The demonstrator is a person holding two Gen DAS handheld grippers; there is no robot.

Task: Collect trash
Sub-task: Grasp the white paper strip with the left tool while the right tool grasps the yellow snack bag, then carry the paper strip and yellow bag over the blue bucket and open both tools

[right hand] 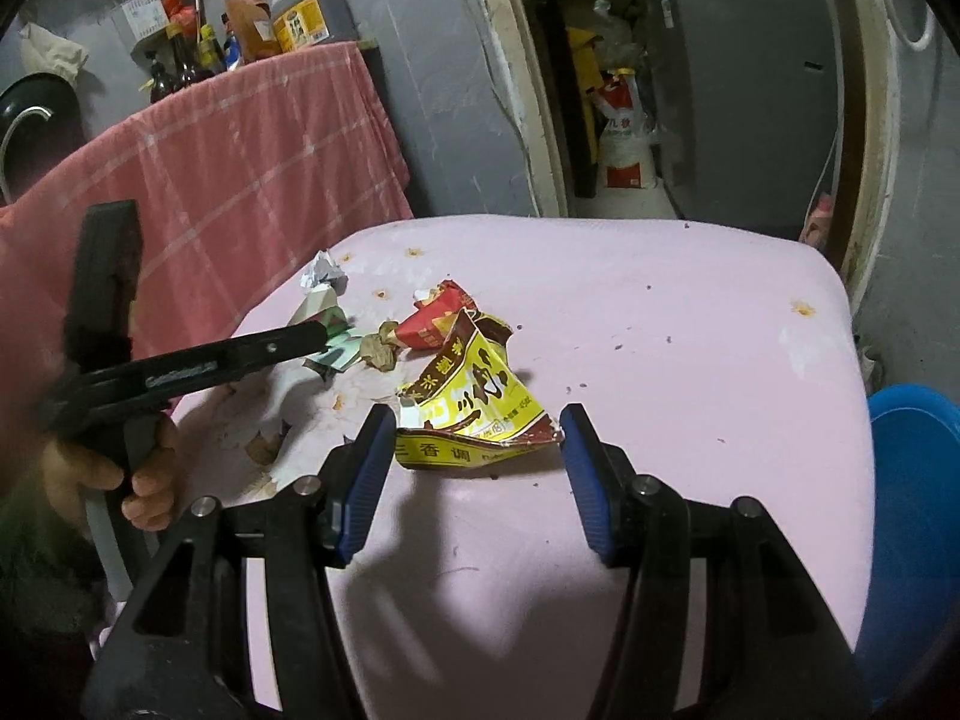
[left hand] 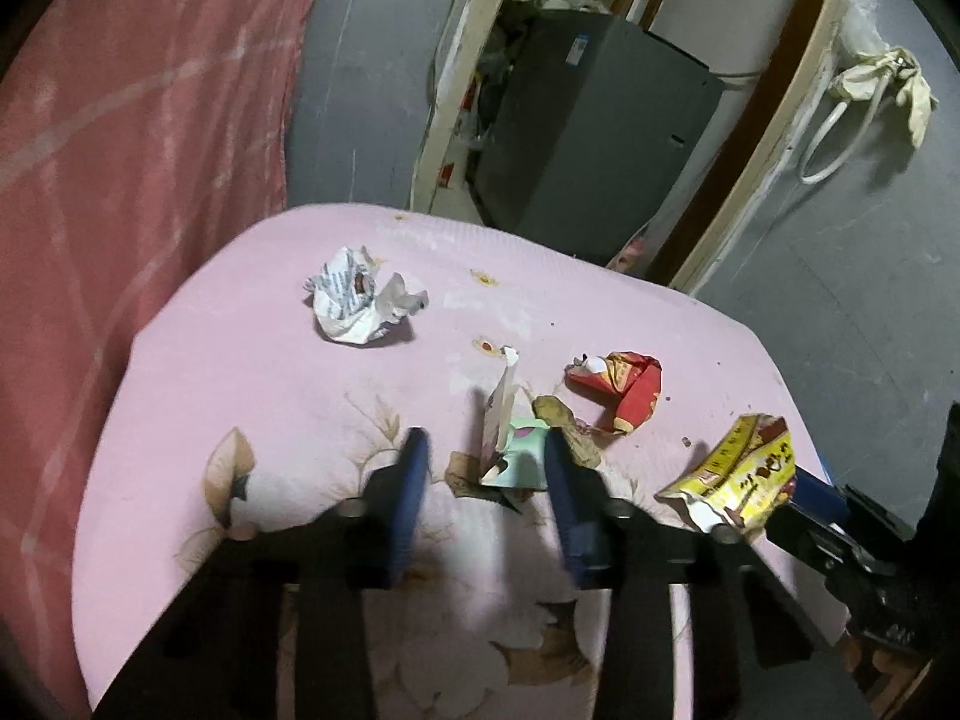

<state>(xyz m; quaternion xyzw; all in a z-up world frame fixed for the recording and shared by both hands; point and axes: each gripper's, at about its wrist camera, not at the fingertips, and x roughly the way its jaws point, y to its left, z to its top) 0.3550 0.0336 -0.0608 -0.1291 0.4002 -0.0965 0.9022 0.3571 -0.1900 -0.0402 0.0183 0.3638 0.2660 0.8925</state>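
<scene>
Trash: four crumpled pieces lie on the pink cloth. White paper at 11 o'clock, red wrapper at 1, green-white carton central, yellow packet at 3. Left gripper, angled down, straddles the carton, right pad touching. Right gripper brackets the packet, jaws half-wide.
</scene>
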